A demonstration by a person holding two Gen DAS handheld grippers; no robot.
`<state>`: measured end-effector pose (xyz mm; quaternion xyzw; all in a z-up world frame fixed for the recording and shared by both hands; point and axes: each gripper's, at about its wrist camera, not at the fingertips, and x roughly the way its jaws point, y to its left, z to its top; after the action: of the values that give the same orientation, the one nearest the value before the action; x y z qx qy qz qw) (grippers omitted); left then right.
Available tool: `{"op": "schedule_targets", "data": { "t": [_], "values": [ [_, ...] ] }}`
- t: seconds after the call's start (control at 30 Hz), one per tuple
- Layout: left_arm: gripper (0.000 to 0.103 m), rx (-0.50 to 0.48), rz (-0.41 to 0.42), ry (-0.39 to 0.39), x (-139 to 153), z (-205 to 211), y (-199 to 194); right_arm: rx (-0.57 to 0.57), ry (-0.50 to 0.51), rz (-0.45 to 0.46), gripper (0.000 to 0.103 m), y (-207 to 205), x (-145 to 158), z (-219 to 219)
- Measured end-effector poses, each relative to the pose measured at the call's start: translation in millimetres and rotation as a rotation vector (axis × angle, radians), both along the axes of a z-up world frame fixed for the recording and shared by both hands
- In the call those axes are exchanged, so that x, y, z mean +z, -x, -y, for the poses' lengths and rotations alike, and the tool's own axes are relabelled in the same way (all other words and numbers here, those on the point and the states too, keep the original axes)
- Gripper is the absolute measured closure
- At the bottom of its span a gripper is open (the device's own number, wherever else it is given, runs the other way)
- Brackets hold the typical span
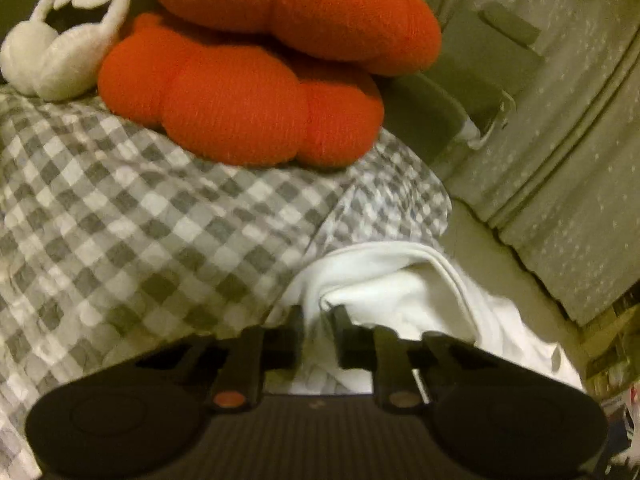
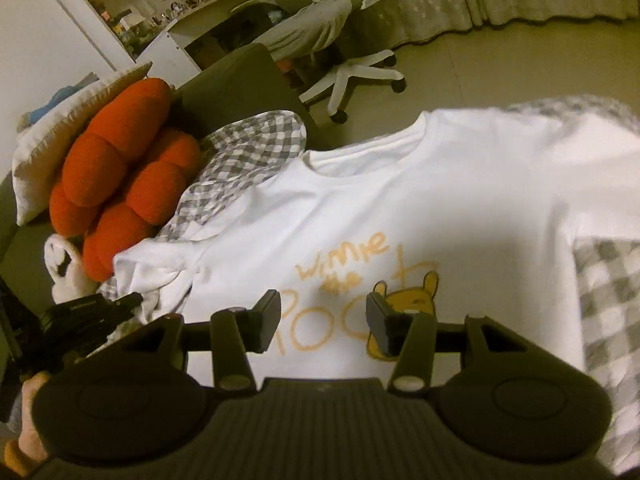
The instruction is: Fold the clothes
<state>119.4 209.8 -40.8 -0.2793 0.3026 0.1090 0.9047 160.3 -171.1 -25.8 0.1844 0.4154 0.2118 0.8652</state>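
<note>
white cotton t-shirt with an orange bear print (image 2: 400, 208) lies face up on the grey-checked bedspread (image 1: 120, 200). left gripper (image 1: 318, 320) pinches its bunched sleeve; right gripper (image 2: 322, 312) hovers released over the print. advisable: fold the sleeve inward, cloth taut.

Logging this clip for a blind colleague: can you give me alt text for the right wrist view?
A white T-shirt with an orange Winnie the Pooh print lies face up on a grey checked bedspread, the open right gripper hovering over the print. At far left the left gripper meets the shirt's bunched sleeve, beside orange cushions; a white office chair stands behind.
</note>
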Motion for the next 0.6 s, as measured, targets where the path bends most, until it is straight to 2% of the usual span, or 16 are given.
{"op": "schedule_targets", "data": {
  "t": [0.07, 0.33, 0.4, 0.47, 0.6],
  "values": [
    [0.094, 0.007, 0.049, -0.041, 12.7, 3.4, 1.2, -0.008, -0.015, -0.005, 0.051, 2.8, -3.1, 1.0],
    [0.099, -0.032, 0.276, -0.353, 86.6, 44.8, 14.4, -0.056, -0.054, -0.023, 0.051, 7.0, -12.5, 16.2],
    [0.101, -0.081, 0.326, -0.392, 98.8, 57.7, 18.3, -0.060, -0.060, -0.027, 0.051, 7.8, -14.5, 18.6],
    [0.101, -0.140, 0.352, -0.397, 105.1, 67.5, 20.1, -0.061, -0.063, -0.030, 0.051, 7.7, -15.4, 19.3],
    [0.101, -0.260, 0.335, -0.386, 100.1, 88.4, 17.5, -0.056, -0.069, -0.033, 0.051, 9.5, -17.0, 19.3]
  ]
}}
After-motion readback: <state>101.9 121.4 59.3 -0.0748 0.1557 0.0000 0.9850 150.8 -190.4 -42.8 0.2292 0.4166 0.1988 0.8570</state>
